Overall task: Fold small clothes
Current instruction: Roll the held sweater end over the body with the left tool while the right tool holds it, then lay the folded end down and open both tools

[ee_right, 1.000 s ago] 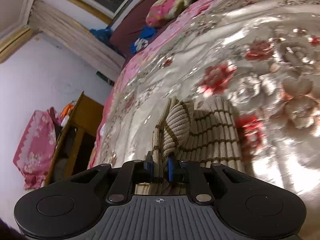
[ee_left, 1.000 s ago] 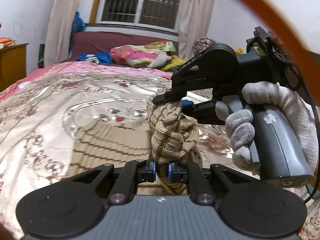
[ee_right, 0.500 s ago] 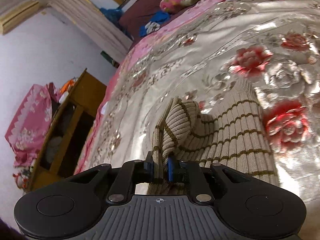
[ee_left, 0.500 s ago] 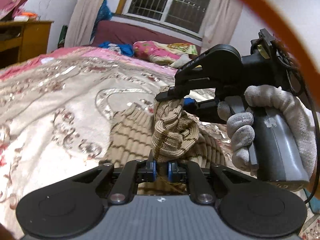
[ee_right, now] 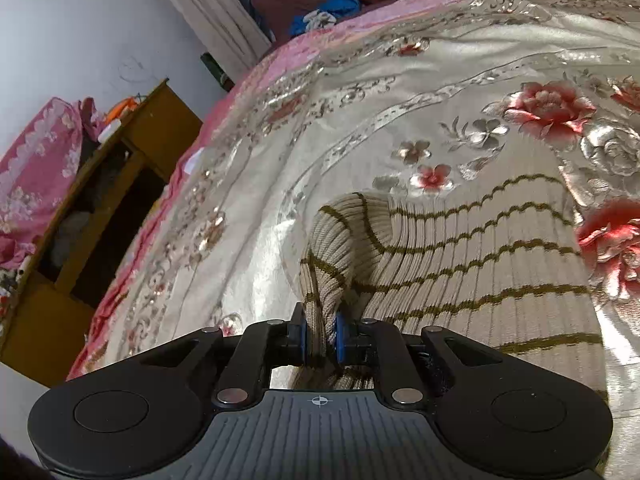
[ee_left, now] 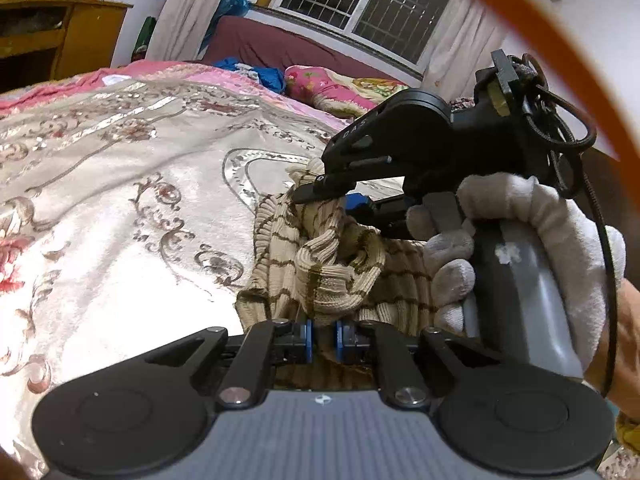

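Closest in, the left gripper [ee_left: 324, 334] is clenched on a bunched fold of the beige sweater [ee_left: 320, 276] with thin brown stripes, its blue pads pressing the knit from both sides. At about two o'clock from it the right gripper [ee_left: 316, 194], held in a white-gloved hand [ee_left: 520, 256], is also clamped on a lifted edge of that garment. The rest of the sweater lies spread on the floral bedspread [ee_right: 360, 128]. Farther off, at eleven o'clock, stands a wooden cabinet [ee_left: 60, 36]; at one o'clock, pink pillows [ee_left: 332, 88] and a barred window [ee_left: 352, 4].
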Demonstrator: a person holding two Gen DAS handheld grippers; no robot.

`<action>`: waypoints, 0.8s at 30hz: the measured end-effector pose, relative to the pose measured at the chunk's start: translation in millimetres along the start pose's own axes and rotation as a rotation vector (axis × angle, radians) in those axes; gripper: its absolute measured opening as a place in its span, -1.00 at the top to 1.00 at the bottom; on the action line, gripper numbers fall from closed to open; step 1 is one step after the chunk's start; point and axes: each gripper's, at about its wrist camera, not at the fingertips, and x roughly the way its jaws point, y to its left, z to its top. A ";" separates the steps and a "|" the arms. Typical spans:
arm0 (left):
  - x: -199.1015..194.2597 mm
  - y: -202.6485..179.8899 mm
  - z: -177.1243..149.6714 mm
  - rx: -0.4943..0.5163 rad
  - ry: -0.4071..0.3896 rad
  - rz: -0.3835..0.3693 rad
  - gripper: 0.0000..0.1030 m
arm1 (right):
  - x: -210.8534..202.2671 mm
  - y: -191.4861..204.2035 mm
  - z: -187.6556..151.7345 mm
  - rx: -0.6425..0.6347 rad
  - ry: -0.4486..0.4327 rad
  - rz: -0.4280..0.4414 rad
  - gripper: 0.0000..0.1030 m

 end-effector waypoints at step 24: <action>-9.5 11.0 7.9 -0.020 0.009 0.012 0.63 | 23.0 31.6 -5.3 -0.065 0.030 -0.048 0.55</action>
